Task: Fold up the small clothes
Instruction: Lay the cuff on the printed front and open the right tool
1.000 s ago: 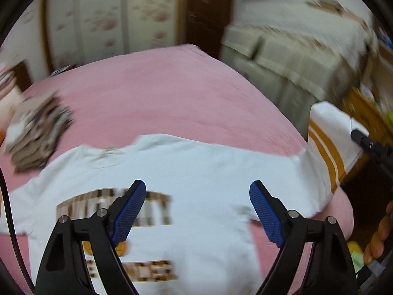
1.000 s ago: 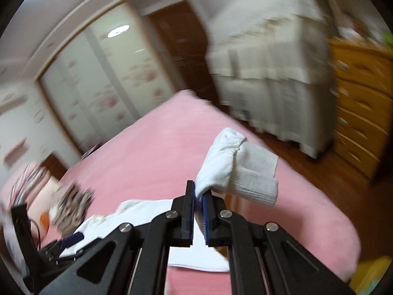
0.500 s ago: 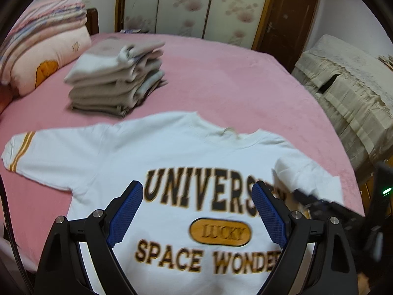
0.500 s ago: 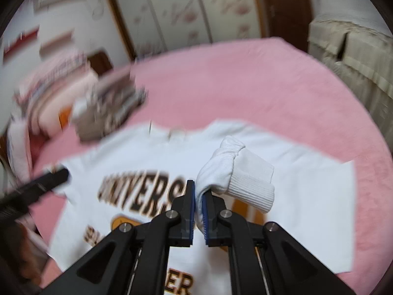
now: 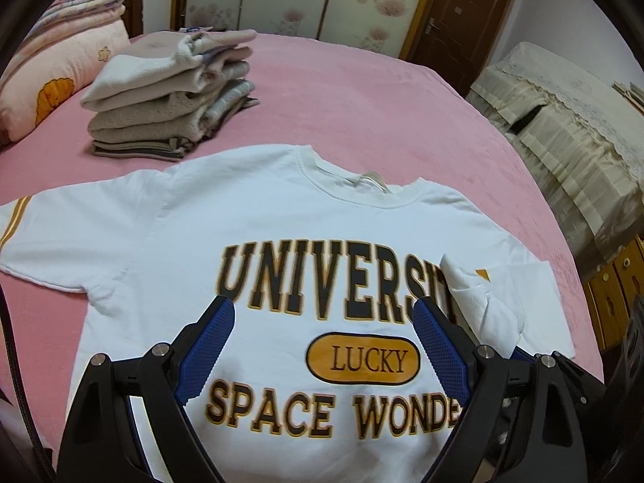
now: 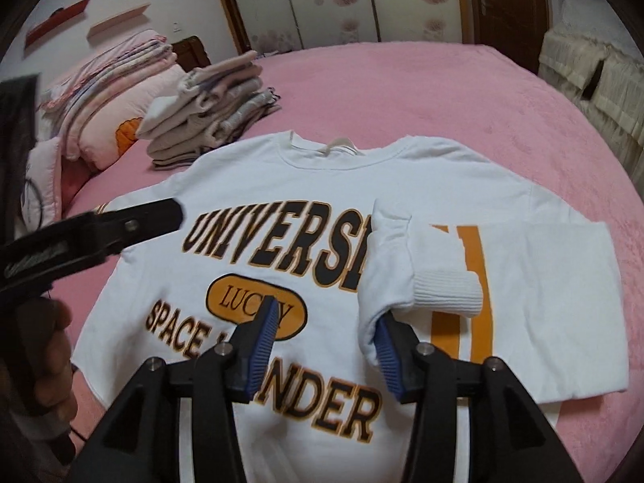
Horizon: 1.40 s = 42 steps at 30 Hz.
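A white sweatshirt (image 5: pixel 169 241) printed with dark and orange lettering lies face up on the pink bed (image 5: pixel 362 100). Its right sleeve (image 6: pixel 402 257), with a ribbed cuff (image 6: pixel 442 285), lies folded across the chest. My right gripper (image 6: pixel 328 318) is opening; the sleeve fabric rests against its right pad and nothing is pinched. My left gripper (image 5: pixel 324 314) hovers open over the print, with nothing between its pads. The shirt's left sleeve (image 5: pixel 24 225) lies spread out flat. A left gripper finger (image 6: pixel 153 217) and a hand (image 6: pixel 48 342) show at the left of the right wrist view.
A stack of folded clothes (image 5: pixel 173 92) sits on the bed beyond the shirt, next to a pink pillow (image 5: pixel 60 80) and folded quilts (image 6: pixel 112 64). Past the bed's right edge stand cloth-covered furniture (image 5: pixel 563 120) and a wooden dresser (image 5: pixel 616 281).
The right gripper swung in with the sleeve, laid it over the chest and opened off it. The left gripper swept over to above the shirt's print, staying open.
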Each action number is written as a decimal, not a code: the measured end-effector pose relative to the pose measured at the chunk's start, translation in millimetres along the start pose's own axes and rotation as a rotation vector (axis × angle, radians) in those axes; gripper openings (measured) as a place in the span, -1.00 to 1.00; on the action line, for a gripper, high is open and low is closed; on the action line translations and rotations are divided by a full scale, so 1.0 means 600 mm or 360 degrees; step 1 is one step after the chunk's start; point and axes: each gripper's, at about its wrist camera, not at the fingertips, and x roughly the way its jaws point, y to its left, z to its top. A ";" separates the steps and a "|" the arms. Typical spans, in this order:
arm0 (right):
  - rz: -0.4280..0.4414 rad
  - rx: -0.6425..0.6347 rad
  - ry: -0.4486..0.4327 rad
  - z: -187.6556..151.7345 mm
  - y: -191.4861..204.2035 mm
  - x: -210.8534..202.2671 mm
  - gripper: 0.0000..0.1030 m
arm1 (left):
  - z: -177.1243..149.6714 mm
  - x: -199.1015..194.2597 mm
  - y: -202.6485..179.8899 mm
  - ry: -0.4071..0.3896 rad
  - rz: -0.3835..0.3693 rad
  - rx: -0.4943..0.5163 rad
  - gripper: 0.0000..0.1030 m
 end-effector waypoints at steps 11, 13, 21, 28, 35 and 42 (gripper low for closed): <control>-0.0654 -0.0933 -0.0088 -0.061 0.125 0.055 -0.08 | 0.016 -0.018 0.008 -0.0055 0.0031 0.0005 0.74; -0.0688 -0.1044 -0.0126 -0.071 0.144 0.054 -0.07 | 0.022 -0.022 0.020 -0.0065 0.0039 -0.0024 0.74; -0.0962 -0.1377 -0.0205 -0.103 0.194 0.059 0.05 | 0.021 -0.004 0.041 0.0046 0.0086 -0.0020 0.74; -0.1015 -0.1487 -0.0243 -0.137 0.201 0.035 0.26 | 0.007 0.012 0.036 0.0159 0.0021 0.0022 0.74; -0.0876 -0.1102 -0.0098 -0.133 0.143 -0.008 0.26 | -0.009 0.036 0.033 0.0294 -0.0138 -0.0023 0.74; -0.0834 -0.0739 -0.0016 -0.129 0.064 -0.062 0.26 | -0.045 0.090 0.037 0.0527 -0.0409 -0.0218 0.30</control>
